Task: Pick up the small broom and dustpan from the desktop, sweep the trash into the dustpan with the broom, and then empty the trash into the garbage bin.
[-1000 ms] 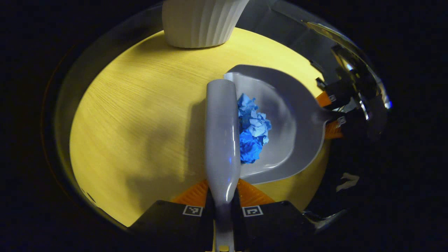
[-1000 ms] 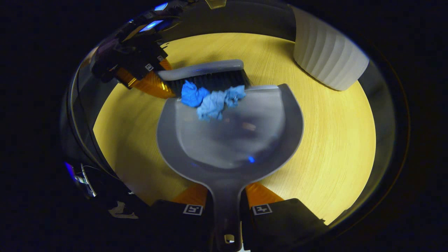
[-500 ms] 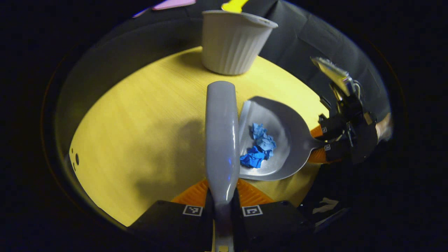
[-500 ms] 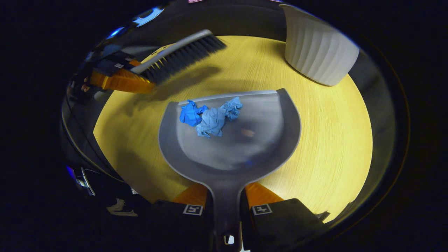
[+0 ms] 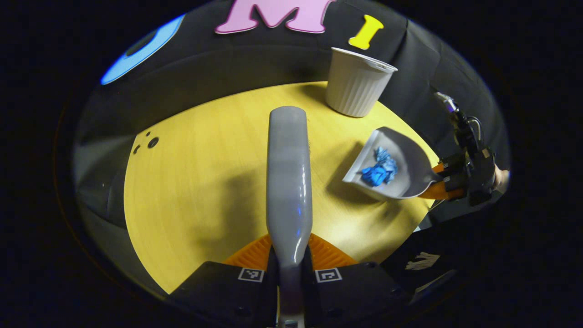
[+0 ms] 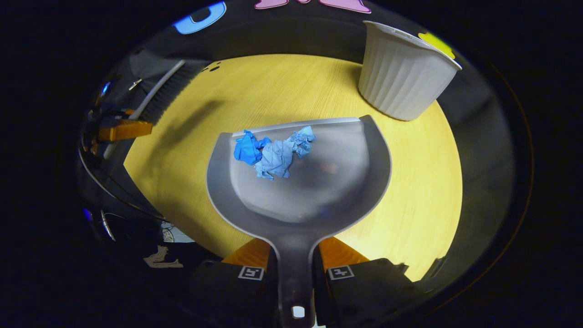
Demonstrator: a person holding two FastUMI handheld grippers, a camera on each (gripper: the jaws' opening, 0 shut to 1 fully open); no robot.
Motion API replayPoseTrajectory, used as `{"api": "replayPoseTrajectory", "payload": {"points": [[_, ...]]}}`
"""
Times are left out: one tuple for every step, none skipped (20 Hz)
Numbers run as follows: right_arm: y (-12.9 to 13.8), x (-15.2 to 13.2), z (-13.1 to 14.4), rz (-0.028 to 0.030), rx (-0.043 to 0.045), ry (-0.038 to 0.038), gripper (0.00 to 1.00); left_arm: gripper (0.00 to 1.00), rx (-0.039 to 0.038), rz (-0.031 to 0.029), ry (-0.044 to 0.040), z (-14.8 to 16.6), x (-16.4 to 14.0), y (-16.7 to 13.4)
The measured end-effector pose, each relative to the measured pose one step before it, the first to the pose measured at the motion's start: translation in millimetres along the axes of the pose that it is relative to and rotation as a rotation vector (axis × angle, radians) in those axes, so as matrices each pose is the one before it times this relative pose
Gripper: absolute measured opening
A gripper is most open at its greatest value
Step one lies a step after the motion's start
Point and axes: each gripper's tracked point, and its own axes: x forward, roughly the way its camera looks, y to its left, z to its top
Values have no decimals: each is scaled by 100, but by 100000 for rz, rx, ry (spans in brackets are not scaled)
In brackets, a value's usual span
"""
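At the bottom of the left gripper view, the left tool (image 5: 289, 269) clamps the broom (image 5: 288, 177) handle, its grey back running up the centre. At right, the dustpan (image 5: 396, 166) hangs tilted above the table (image 5: 205, 173), trash (image 5: 379, 168) inside, the bin (image 5: 357, 82) upper right. The right gripper view shows the right tool (image 6: 295, 269) gripping the dustpan's (image 6: 319, 191) handle and the broom's (image 6: 164, 91) bristles at upper left.

A yellow wood-grain tabletop (image 5: 196, 182) is being lit from above. A white ribbed garbage bin (image 5: 356, 83) is being carried upright near its far edge. A few small dark holes (image 5: 150, 142) are being shown at its far left corner.
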Motion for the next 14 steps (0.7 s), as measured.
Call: {"api": "replayPoseTrajectory", "payload": {"points": [[201, 174, 226, 525, 1505, -3874, 36, 29, -3232, 1054, -325, -1516, 940, 934], [151, 271, -42, 581, 744, -3046, 36, 29, -3219, 250, -676, -1266, 787, 1128], [-192, 691, -664, -191, 146, -1892, 36, 26, -3003, 16, -1069, -1188, 567, 1191], [-89, 403, -93, -388, 35, -1925, 36, 26, -2332, -90, -919, -899, 534, 1413], [221, 211, -23, -163, 376, -1430, 36, 26, -1900, 94, -715, -1122, 693, 1680], [-43, 180, -149, -119, 858, -172, 36, 26, -1519, 215, -669, -857, 887, 1205], [284, -249, -41, 112, 396, 739, 36, 26, -1120, -65, -501, -703, 1158, 624], [83, -140, 100, 403, -984, 1178, 36, 29, -359, -150, -393, -377, 956, 582], [-422, -299, 285, 470, -1609, 988, 36, 27, 491, 303, -260, -156, 911, 122], [-162, -302, 160, 561, -1368, 438, 36, 27, 1347, 1014, -483, -202, 1013, 675], [-114, -3, 163, 613, -505, 18, 36, 30, 927, 695, -255, -8, 1160, 59], [-41, -32, 15, 809, 320, -463, 36, 26, 597, 234, -233, -122, 122, 200], [40, 84, 121, 987, 1275, -425, 36, 30, 244, -335, -504, 673, -1591, -110], [249, -63, 215, 1558, 3028, -1264, 36, 29, 604, -852, -228, 344, -336, -108]]}}
